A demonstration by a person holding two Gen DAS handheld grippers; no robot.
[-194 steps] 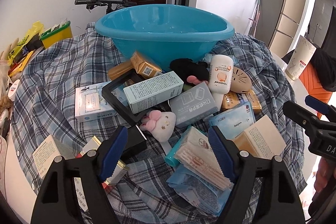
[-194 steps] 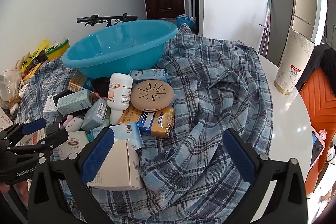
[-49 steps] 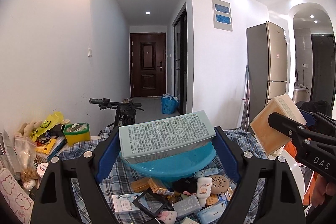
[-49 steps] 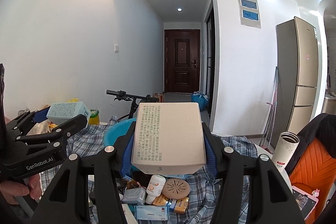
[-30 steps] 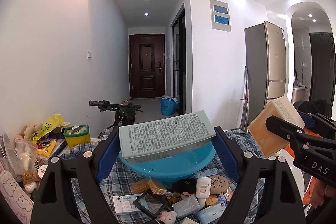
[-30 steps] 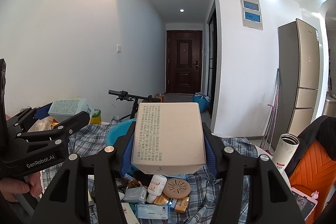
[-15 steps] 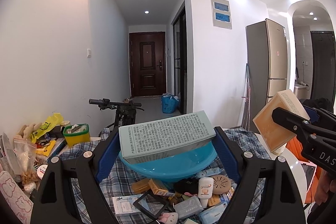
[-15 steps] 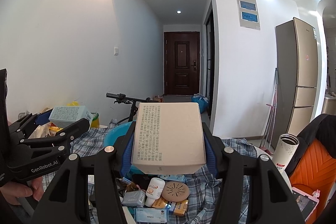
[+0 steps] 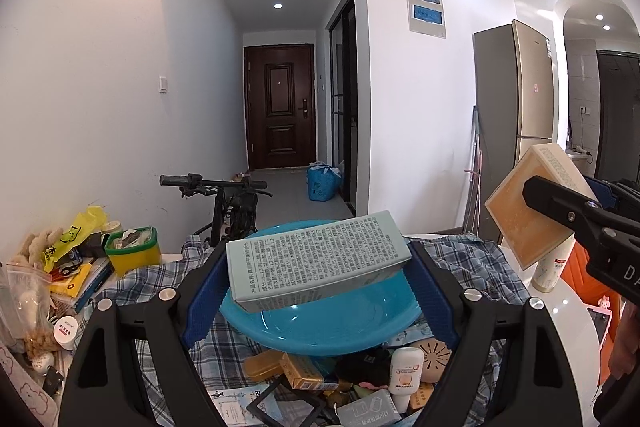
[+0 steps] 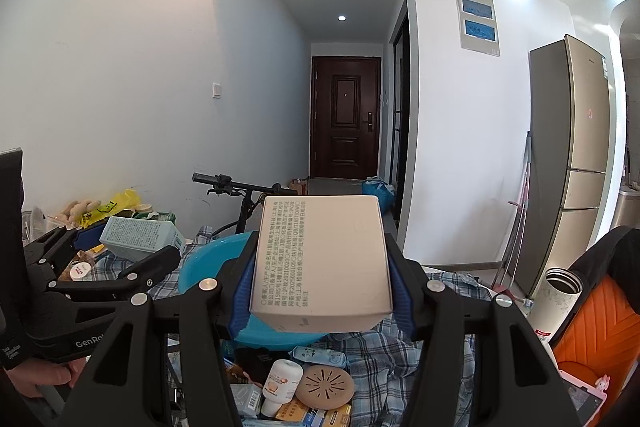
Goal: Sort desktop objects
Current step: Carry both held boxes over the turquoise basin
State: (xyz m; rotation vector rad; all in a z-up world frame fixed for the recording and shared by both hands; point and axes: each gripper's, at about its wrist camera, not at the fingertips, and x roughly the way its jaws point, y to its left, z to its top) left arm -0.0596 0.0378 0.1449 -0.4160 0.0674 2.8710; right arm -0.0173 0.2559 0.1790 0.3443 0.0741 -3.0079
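Observation:
My left gripper (image 9: 318, 291) is shut on a pale green printed box (image 9: 316, 261), held in the air above the blue basin (image 9: 320, 323). My right gripper (image 10: 318, 291) is shut on a beige printed box (image 10: 320, 263), also held up over the table. In the left wrist view the beige box (image 9: 532, 203) and the right gripper show at the right edge. In the right wrist view the green box (image 10: 140, 233) shows at the left in the left gripper. A pile of small boxes, a white bottle (image 9: 406, 363) and a round tan disc (image 10: 330, 385) lies on the plaid cloth (image 10: 444, 343) in front of the basin.
A green tub (image 9: 134, 247), yellow bags and a plush toy sit at the table's left edge. A white paper cup (image 10: 558, 295) stands on the right, next to an orange chair (image 10: 600, 331). A bicycle (image 9: 232, 199), a door and a fridge (image 10: 576, 163) stand behind.
Both grippers picked up their boxes from the pile and lifted them high. Over the last second they stayed up with only a slight drift; the right gripper's box rose a little.

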